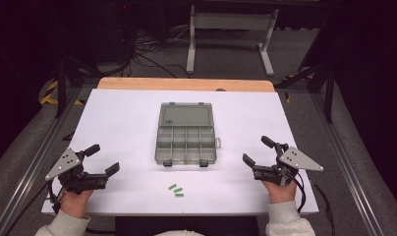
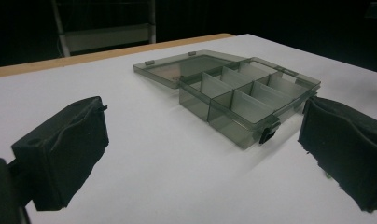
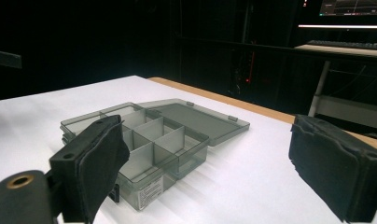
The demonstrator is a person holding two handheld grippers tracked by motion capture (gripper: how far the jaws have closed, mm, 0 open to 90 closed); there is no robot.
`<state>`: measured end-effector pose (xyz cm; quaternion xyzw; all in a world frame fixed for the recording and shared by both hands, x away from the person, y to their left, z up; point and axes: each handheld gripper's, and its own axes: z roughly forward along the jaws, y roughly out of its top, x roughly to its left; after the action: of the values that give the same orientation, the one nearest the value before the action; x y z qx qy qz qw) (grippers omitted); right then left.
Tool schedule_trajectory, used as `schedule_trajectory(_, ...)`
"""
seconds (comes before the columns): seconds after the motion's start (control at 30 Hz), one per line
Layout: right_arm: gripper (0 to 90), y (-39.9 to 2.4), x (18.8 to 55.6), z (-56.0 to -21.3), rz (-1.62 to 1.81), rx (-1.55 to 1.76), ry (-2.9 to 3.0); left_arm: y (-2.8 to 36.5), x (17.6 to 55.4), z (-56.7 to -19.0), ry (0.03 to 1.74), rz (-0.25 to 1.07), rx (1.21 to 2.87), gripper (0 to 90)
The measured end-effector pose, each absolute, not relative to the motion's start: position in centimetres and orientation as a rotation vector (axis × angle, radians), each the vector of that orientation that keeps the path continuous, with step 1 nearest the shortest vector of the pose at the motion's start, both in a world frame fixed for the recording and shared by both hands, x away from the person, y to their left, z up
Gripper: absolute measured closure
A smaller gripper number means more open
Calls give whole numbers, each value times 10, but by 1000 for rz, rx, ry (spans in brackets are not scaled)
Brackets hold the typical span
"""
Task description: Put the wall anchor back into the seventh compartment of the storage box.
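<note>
A smoky transparent organizer box (image 1: 186, 144) lies open in the middle of the white table, its lid (image 1: 186, 115) folded back flat and its several compartments looking empty. It also appears in the left gripper view (image 2: 245, 95) and the right gripper view (image 3: 151, 140). Three small green pieces (image 1: 176, 190) lie on the table in front of the box. My left gripper (image 1: 102, 158) rests at the front left, open with nothing between its jaws. My right gripper (image 1: 258, 150) sits at the front right, also open and empty, jaws pointing toward the box.
The white sheet (image 1: 123, 113) covers a wooden table whose far edge (image 1: 186, 84) shows. Metal rails (image 1: 34, 162) run along both sides. A white stand frame (image 1: 231, 34) and cables lie on the floor beyond.
</note>
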<state>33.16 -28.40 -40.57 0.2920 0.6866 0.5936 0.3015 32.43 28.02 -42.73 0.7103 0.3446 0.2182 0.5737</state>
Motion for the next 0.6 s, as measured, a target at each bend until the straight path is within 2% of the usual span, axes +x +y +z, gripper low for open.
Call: schedule_trajectory(0.6,109,-261,331,-394,1582,724,1888,275,322,-426,772,518,1692,23)
